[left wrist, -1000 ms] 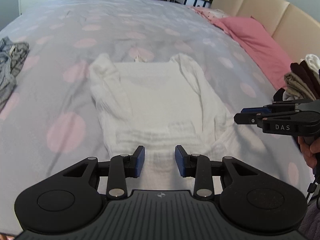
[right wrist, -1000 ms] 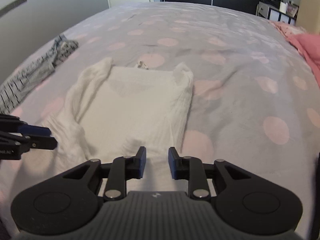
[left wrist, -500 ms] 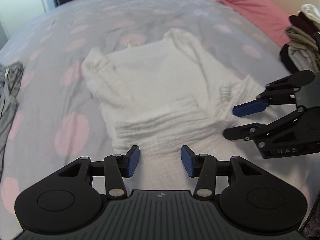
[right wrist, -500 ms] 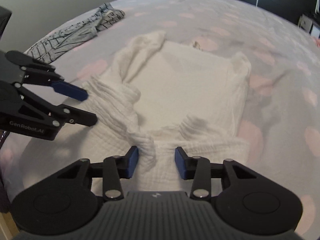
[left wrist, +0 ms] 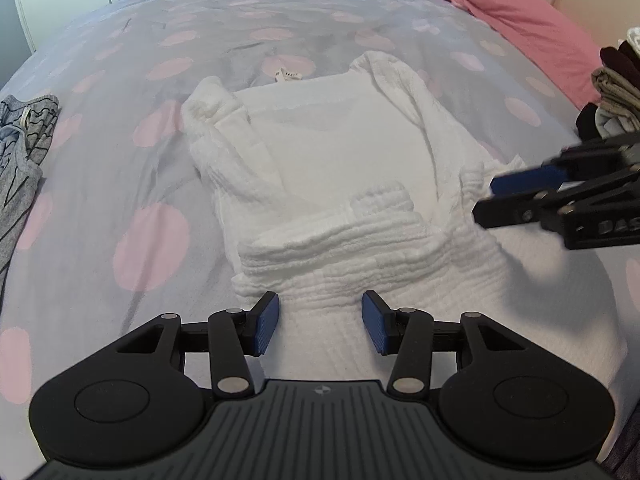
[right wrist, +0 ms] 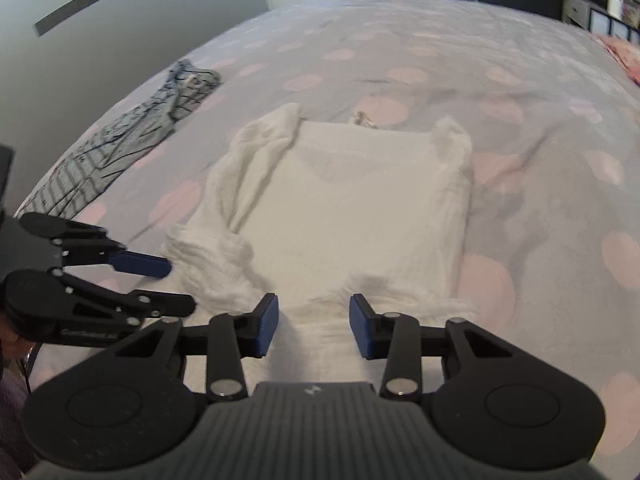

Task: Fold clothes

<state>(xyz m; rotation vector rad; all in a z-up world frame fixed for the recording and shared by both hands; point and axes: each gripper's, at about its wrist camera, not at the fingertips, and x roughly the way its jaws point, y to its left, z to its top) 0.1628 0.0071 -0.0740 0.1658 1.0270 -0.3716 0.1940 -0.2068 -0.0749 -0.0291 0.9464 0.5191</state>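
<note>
Lying spread across a grey bedcover (left wrist: 100, 152) dotted with pink circles: a white top (left wrist: 344, 168), back side up, both sleeves folded inward along the body and their ribbed cuffs bunching in a thick ridge across the near hem. Poking out beyond the far neckline: a small label (left wrist: 288, 75). Hovering just over the near edge of the white top, pointing steeply down: the left gripper (left wrist: 318, 324), blue pads standing apart, fabric showing between them but no pad pressing on it. Reaching in from the right side of the left wrist view: the right gripper (left wrist: 486, 196), tips just beside the right sleeve's bunched cuff. Closing at this moment: the right gripper's jaws, still parted in its own view, white cloth lying between the pads, no pad visibly pinching it. Appearing at the left of the right wrist view: the left gripper, one blue pad beside the left sleeve's crumpled cuff. Lying well apart toward the left side of the bedcover: a grey striped garment (right wrist: 132, 148), rumpled. Resting along the far right: a pink pillow (left wrist: 528, 28), and near the right edge a stack of folded clothes (left wrist: 612, 92) in dark and beige tones.
</note>
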